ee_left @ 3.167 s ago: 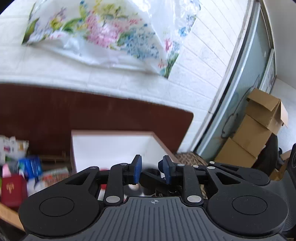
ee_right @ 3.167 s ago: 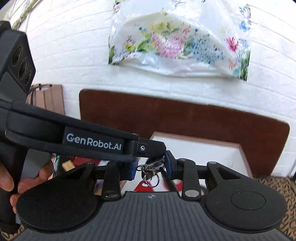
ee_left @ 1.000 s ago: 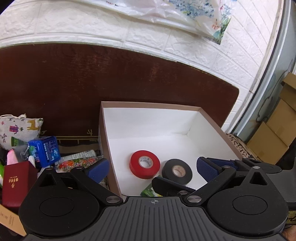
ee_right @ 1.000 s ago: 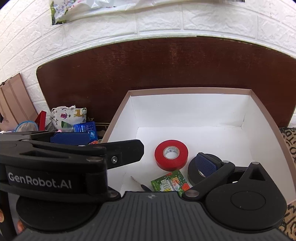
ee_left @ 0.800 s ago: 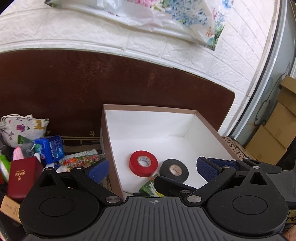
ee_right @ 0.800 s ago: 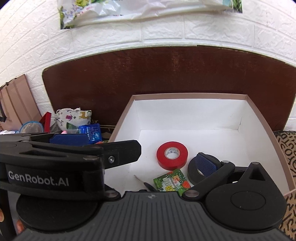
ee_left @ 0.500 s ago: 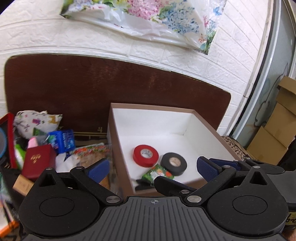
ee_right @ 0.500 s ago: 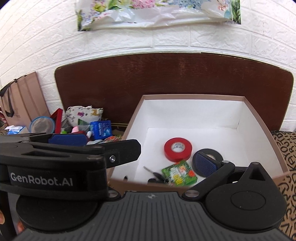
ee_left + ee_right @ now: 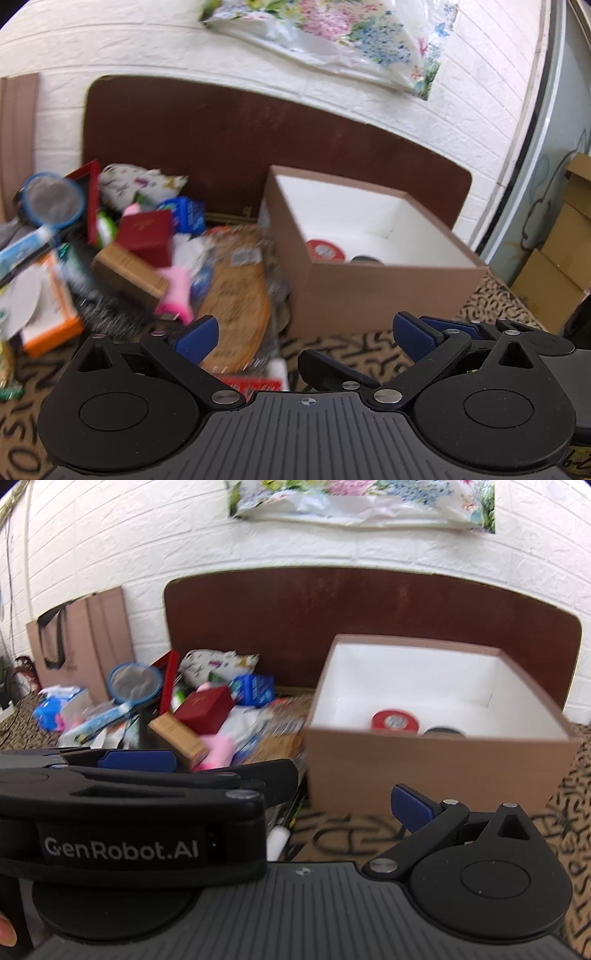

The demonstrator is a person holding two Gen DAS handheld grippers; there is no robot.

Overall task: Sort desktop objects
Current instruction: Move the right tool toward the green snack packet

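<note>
A brown box with a white inside (image 9: 369, 291) (image 9: 436, 764) stands on the patterned cloth. A red tape roll (image 9: 325, 250) (image 9: 395, 720) and a black tape roll (image 9: 365, 260) (image 9: 443, 732) lie in it. Left of the box is a pile of loose objects: a red case (image 9: 146, 236) (image 9: 205, 709), a tan box (image 9: 129, 275) (image 9: 177, 738), a blue packet (image 9: 186, 214) (image 9: 255, 689), a pink item (image 9: 173, 291). My left gripper (image 9: 301, 334) is open and empty, in front of the box. My right gripper (image 9: 273, 779) is open and empty; the left gripper's body hides its left side.
A dark brown board (image 9: 369, 627) leans on the white brick wall behind the box. A blue-rimmed round item (image 9: 135, 683) and a paper bag (image 9: 81, 642) are at the far left. Cardboard boxes (image 9: 554, 266) stand at the right. A white marker (image 9: 277, 840) lies near the grippers.
Both grippers have pulled back and away from the box, open and empty; the keys the right one held 3.2 s ago were left in the box. The view has swung left toward the pile.
</note>
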